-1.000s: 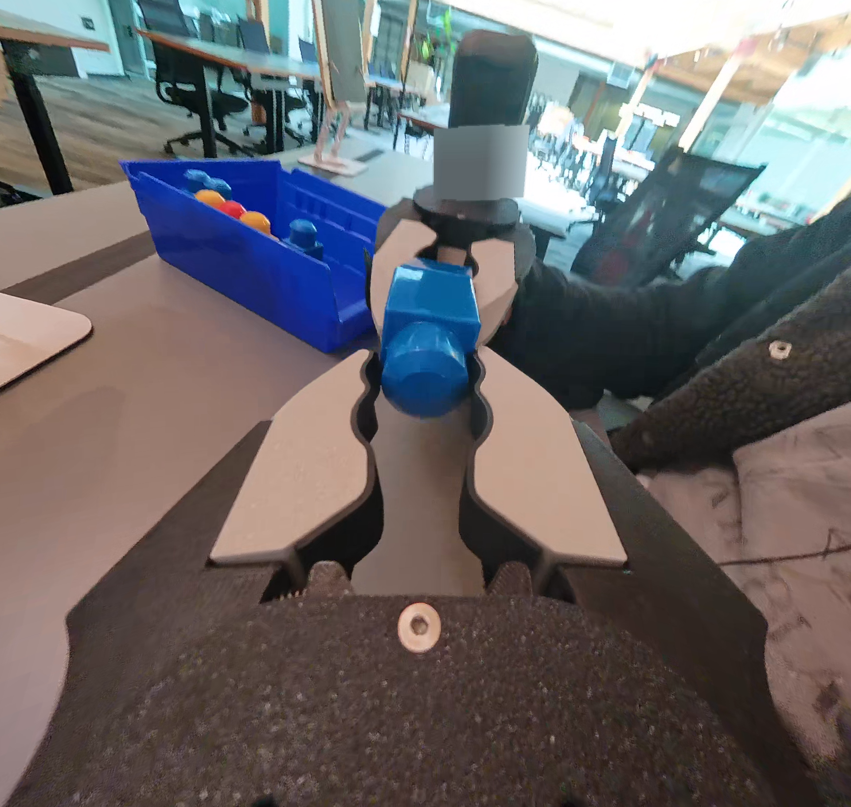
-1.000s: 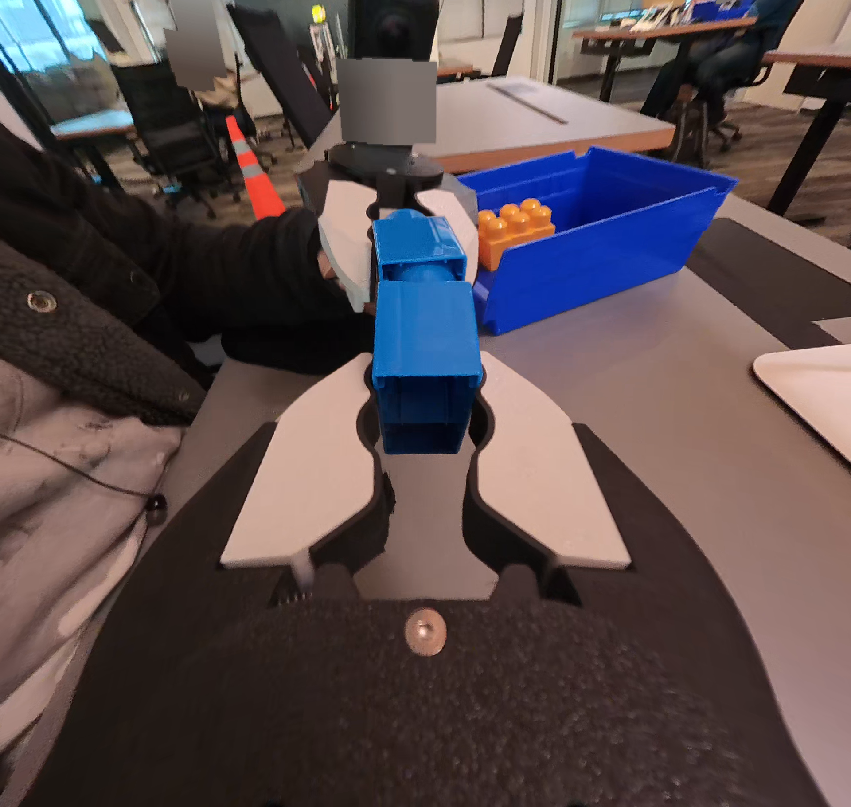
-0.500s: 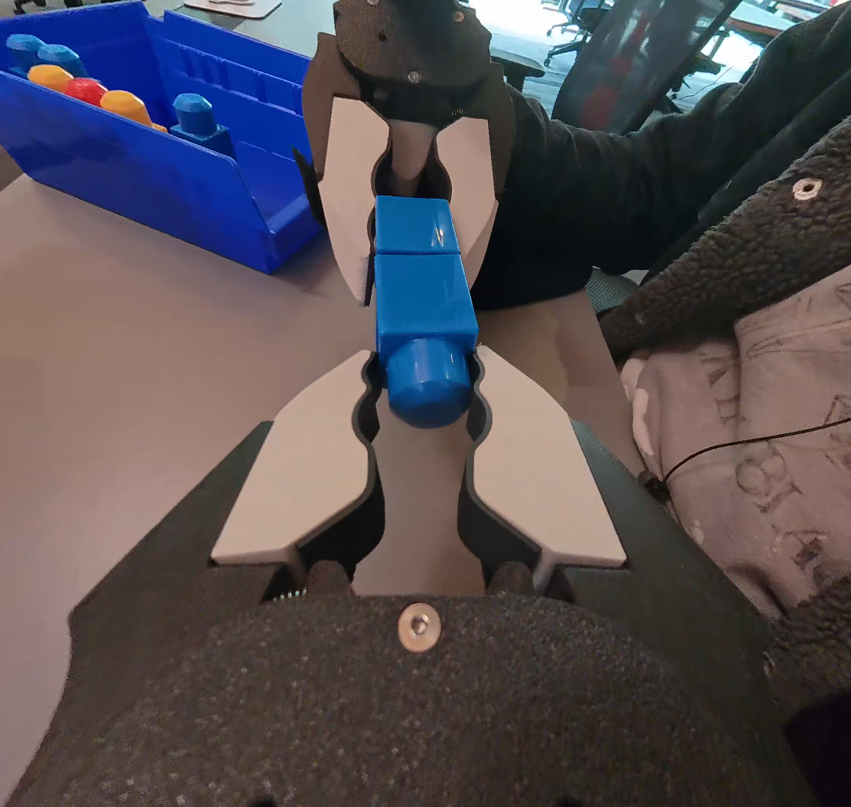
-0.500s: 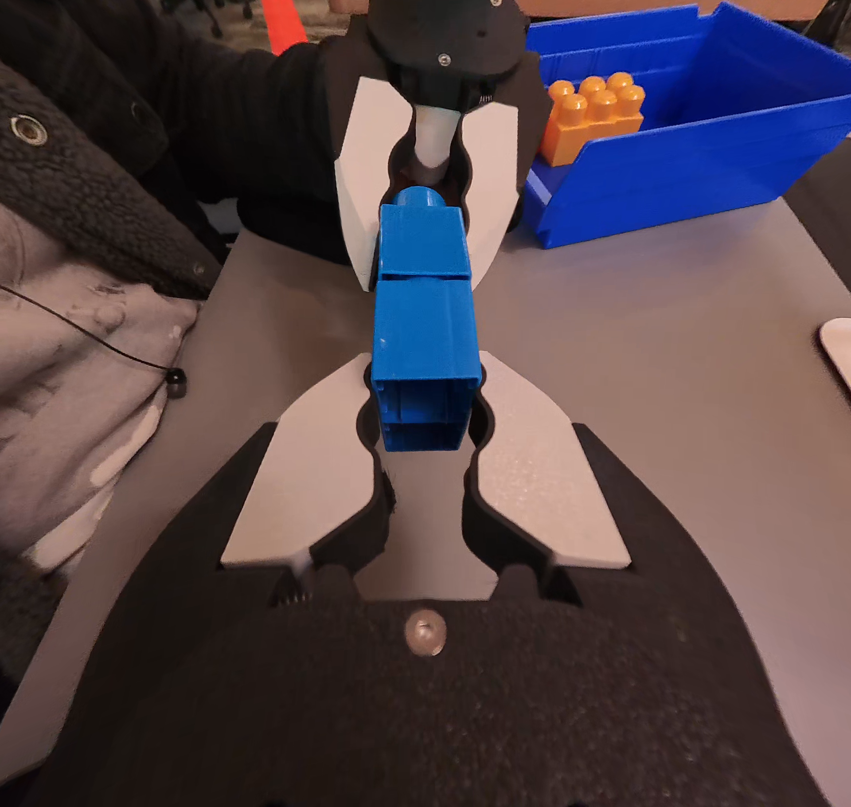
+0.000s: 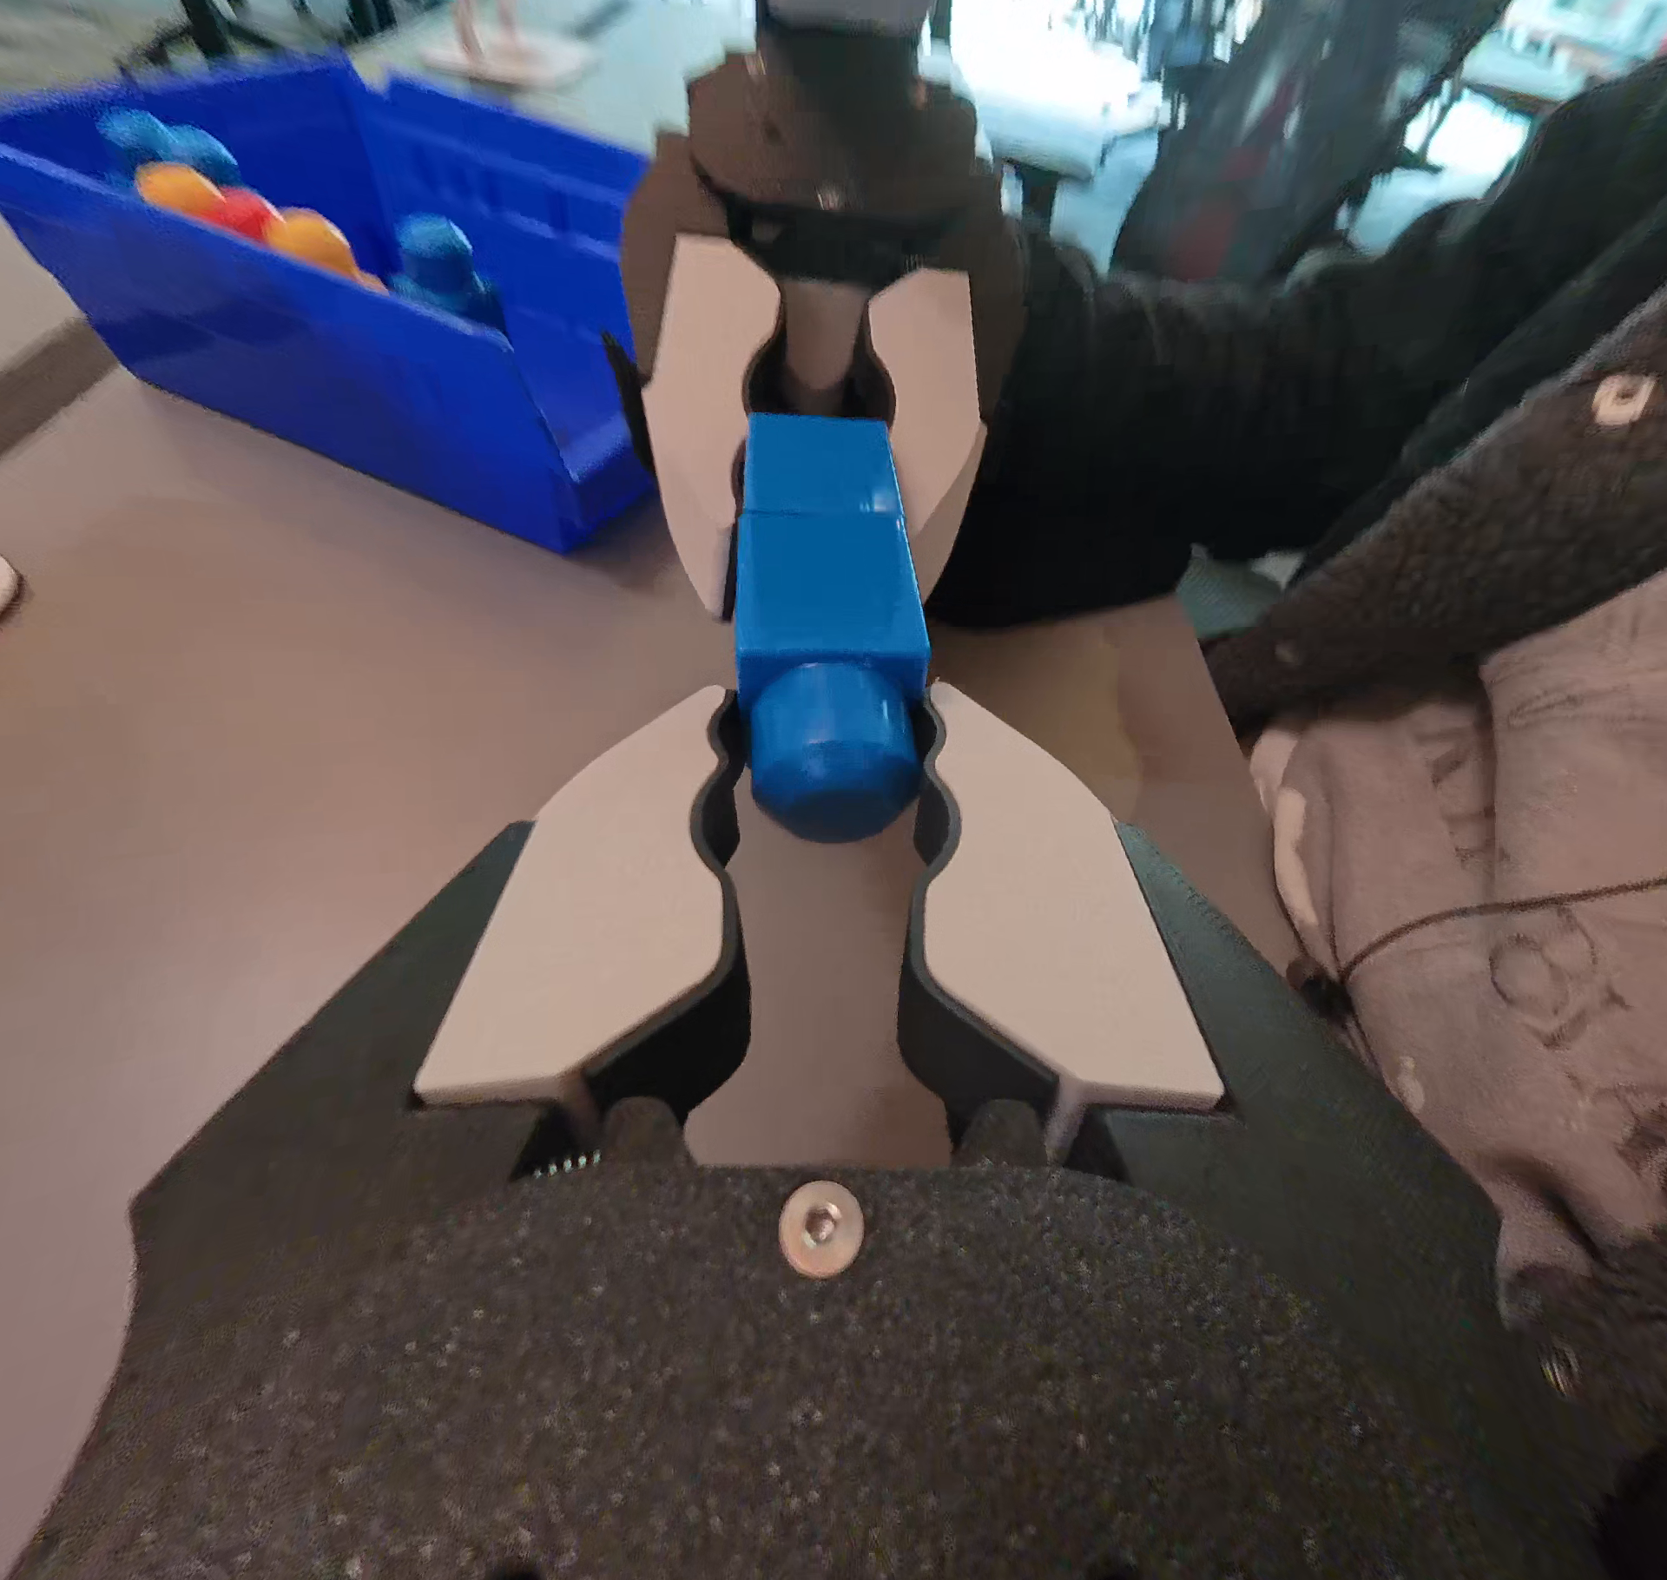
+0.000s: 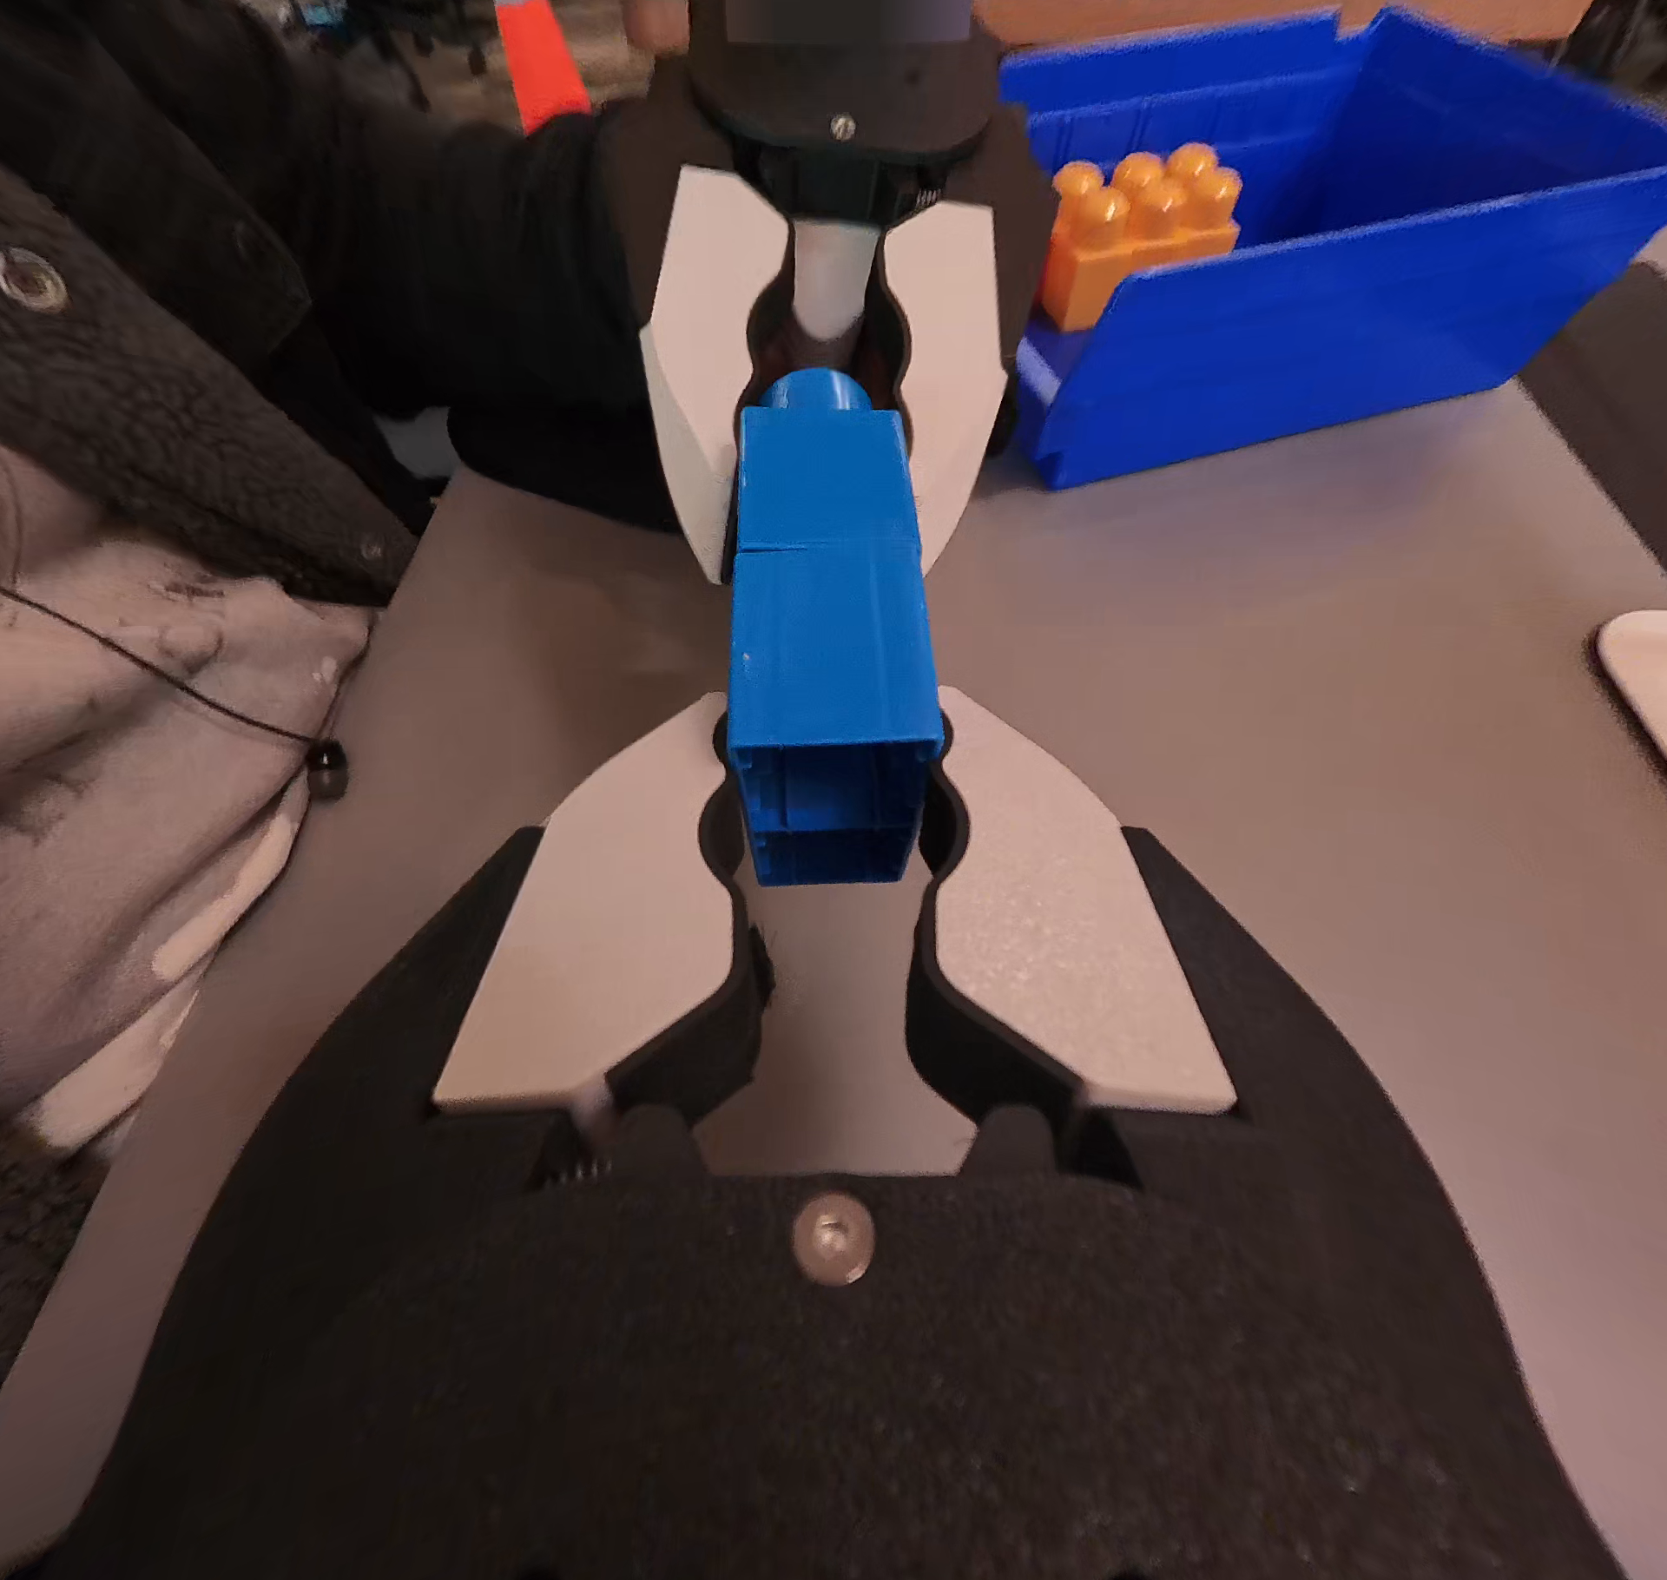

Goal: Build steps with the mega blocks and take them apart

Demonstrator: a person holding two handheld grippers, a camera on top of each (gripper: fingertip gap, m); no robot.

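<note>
Blue block (image 5: 825, 608) in the left gripper (image 5: 830, 725) and blue block (image 6: 830, 662) in the right gripper (image 6: 834, 779), each clamped tight, meet end to end, so building has barely begun.

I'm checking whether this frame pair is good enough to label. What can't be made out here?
- Left wrist view: the blocks in the blue bin are smeared by motion blur and half hidden behind its wall; their number is unclear.
- Right wrist view: the orange block is partly hidden by the bin's front wall and the left gripper.
- Both views: how deep the two blue blocks are pressed together; only a seam shows.
</note>
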